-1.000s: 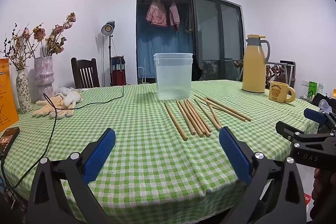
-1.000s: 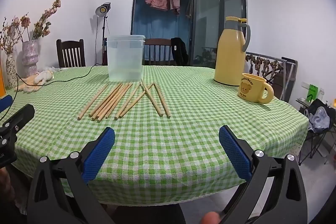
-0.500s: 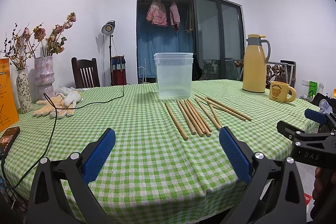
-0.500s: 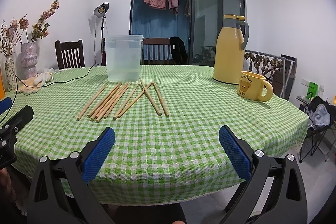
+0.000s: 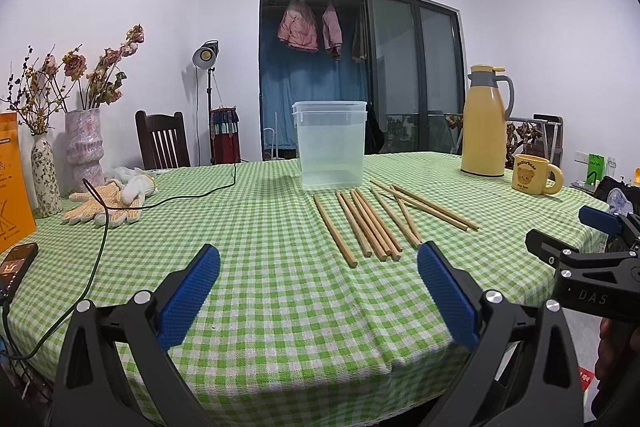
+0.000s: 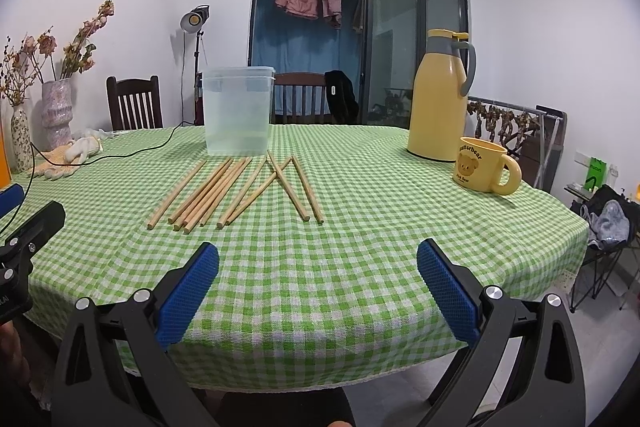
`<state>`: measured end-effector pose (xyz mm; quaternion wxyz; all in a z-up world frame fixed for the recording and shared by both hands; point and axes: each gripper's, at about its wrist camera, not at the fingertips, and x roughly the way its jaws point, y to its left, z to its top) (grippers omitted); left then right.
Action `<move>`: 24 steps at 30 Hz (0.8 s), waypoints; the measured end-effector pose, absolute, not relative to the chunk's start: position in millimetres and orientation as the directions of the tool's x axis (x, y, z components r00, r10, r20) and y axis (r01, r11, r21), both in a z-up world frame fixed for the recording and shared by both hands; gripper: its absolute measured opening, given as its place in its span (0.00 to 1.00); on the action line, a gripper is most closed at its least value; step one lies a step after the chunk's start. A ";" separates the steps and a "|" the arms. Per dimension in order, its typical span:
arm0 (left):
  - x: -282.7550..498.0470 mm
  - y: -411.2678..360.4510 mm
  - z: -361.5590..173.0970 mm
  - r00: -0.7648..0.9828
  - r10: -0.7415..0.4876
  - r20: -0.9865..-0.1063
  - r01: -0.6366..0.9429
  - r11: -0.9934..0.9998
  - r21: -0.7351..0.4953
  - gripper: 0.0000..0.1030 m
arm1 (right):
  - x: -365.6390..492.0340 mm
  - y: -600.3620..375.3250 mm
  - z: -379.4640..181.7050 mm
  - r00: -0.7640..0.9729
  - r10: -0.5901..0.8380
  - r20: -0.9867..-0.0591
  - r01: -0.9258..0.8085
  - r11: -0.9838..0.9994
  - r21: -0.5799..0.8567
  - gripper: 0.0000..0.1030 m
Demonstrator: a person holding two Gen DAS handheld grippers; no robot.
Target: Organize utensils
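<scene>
Through my left camera, my left tongs stood spread wide with nothing between the blue pads, held low over the near part of the green checked tablecloth. The chopsticks lay loose on the cloth ahead and a little to the right, most of them side by side, a few at the right crossing one another. Just behind their far ends stood the clear plastic tub — upright, no lid, and I could see nothing in it. Farther right were the yellow flask and, just beside it, the yellow mug; what the mug held I could not see. At the left lay the work gloves, a black cable and a phone, with two vases of dried flowers behind them. My right tongs showed at the right edge, off the table.

Through my right camera, my right tongs were likewise spread, gripping nothing, near the table's edge. The chopsticks lay ahead and to the left, fanned toward me, the two rightmost well splayed and one crossing them. The tub stood just behind them — its inside looked bare. The flask and mug stood at the right, close together. My left tongs reached in at the left edge.
</scene>
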<state>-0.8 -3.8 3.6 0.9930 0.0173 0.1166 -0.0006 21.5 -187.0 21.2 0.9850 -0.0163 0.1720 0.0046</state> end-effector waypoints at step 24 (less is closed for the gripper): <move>-2.2 -3.8 6.3 0.974 0.001 -0.225 0.008 0.999 0.038 0.93 | 20.4 -186.8 20.8 0.940 0.019 -0.340 -0.029 0.999 -0.026 0.93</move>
